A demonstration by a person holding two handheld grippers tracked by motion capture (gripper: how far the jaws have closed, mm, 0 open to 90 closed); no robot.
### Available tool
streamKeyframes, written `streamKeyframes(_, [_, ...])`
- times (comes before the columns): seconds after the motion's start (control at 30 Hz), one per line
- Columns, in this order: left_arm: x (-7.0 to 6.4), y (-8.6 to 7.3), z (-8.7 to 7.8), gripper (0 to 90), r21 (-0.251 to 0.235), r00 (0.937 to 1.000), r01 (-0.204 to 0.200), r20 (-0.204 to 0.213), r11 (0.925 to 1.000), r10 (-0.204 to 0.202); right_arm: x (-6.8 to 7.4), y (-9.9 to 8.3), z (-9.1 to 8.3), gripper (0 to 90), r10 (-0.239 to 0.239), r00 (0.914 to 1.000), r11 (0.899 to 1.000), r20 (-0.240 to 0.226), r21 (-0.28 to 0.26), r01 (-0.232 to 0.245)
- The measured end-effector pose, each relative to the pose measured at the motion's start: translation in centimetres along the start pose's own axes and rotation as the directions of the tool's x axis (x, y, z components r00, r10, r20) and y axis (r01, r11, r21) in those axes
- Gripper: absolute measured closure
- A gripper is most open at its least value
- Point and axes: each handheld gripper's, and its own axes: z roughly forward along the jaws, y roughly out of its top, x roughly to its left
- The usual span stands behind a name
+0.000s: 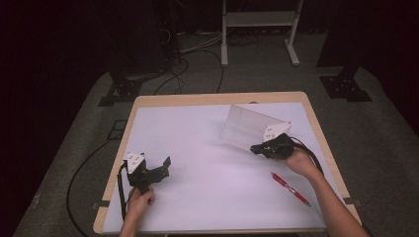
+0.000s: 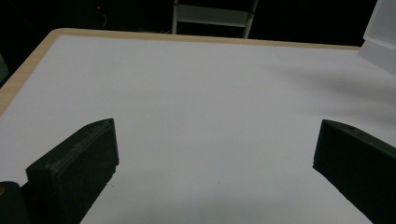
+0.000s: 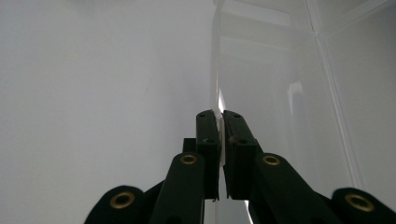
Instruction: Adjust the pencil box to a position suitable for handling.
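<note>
A clear plastic box (image 1: 246, 126) is tipped up on the white table top (image 1: 192, 133), right of the middle. My right gripper (image 1: 256, 147) is shut on the box's thin near wall. In the right gripper view the jaws (image 3: 220, 115) pinch that clear edge, and the box wall (image 3: 285, 93) stretches away to the right. My left gripper (image 1: 165, 167) hovers low over the table's left side, open with nothing between its fingers. In the left gripper view its jaws (image 2: 217, 140) stand wide apart over bare table, and a corner of the box (image 2: 380, 37) shows at the upper right.
A red pen (image 1: 290, 188) lies on the table near the right forearm. The table has a wooden rim (image 1: 217, 98). Beyond it are a white metal stand (image 1: 259, 29), cables on the floor (image 1: 188, 54) and dark stand bases.
</note>
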Motion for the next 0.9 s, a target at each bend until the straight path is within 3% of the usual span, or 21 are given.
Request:
streamKeyframes(0.47, [0.3,0.0,-0.1,0.0,0.001,0.9999,0.013,-0.006,0.9999,-0.013,3.4,1.2,0.9,85.5,-0.075,0.9918,0.997,-0.103,-0.01,0.074])
streamKeyframes(0.63, [0.5,0.0,-0.2,0.0,-0.003,0.9997,0.017,-0.016,0.9999,-0.017,4.3,1.3,1.0,85.4,-0.065,0.9882,0.998,-0.139,-0.019,0.063])
streamKeyframes(0.9, [0.8,0.1,-0.3,0.0,-0.004,0.9995,0.021,-0.022,0.9998,-0.021,5.4,0.6,0.9,85.3,-0.06,0.9871,0.998,-0.149,-0.017,0.058])
